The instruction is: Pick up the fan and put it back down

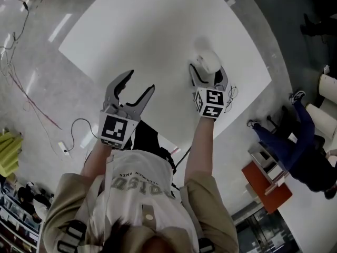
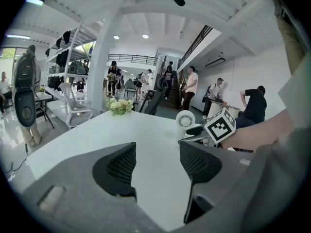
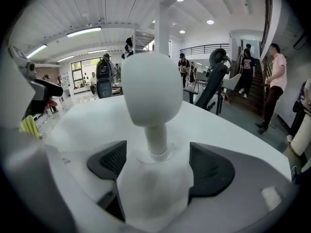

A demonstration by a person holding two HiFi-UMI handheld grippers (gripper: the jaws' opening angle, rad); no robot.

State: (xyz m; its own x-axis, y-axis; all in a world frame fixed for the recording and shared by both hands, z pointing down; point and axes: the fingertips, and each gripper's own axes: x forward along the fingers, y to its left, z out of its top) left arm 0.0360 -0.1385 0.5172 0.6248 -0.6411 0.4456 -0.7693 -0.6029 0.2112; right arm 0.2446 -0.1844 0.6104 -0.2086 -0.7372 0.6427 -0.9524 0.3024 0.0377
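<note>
Right tool [image 3: 158, 161]: clamping the white fan [image 3: 150, 89] by its base, jaws pressing on both sides, the round head standing upright beyond them.
Fan: sitting toward the far right part of the white worktop [image 1: 158, 30]; it appears to be resting on the surface, though the underside of the base is hidden.
Left tool [image 2: 156, 161]: hovering over the worktop's near side, jaws spread wide and gripping nothing, well apart from the fan.
Far end: flowers [image 2: 119, 106] standing on the worktop.
</note>
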